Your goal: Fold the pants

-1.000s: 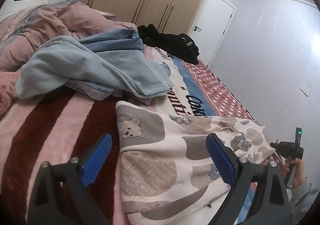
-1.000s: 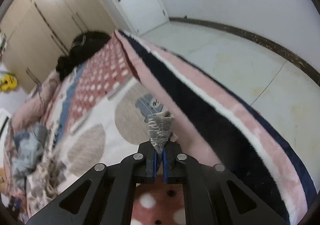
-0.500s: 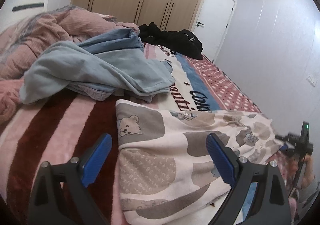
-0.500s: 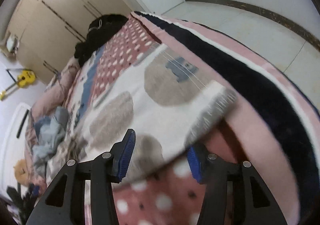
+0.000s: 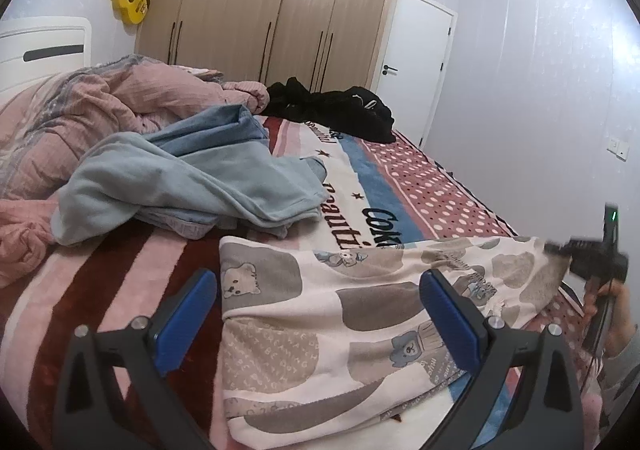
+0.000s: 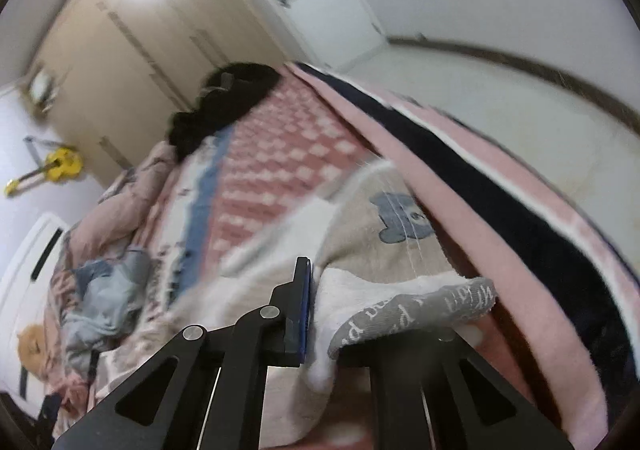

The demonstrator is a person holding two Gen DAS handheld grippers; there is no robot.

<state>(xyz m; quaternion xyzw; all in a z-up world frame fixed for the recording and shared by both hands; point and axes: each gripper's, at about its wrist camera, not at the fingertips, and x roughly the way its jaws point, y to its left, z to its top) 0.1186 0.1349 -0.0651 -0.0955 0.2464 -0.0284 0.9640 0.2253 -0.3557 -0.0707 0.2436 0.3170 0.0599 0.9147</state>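
Observation:
The cream pants with grey bear patches lie spread on the bed. My left gripper is open, its blue pads hovering above the waist end. In the right wrist view, my right gripper is open, with the grey-cuffed leg end lying between its jaws and draped over the right finger, which is hidden. The right gripper also shows in the left wrist view at the far leg end of the pants.
A heap of light blue and denim clothes lies behind the pants. A pink quilt is bunched at the left, black clothes at the far side. The bed edge drops to the floor at the right.
My right gripper opened, let go of the pant cuff, and has moved back in over the cuff. The left gripper rose slightly and stayed open.

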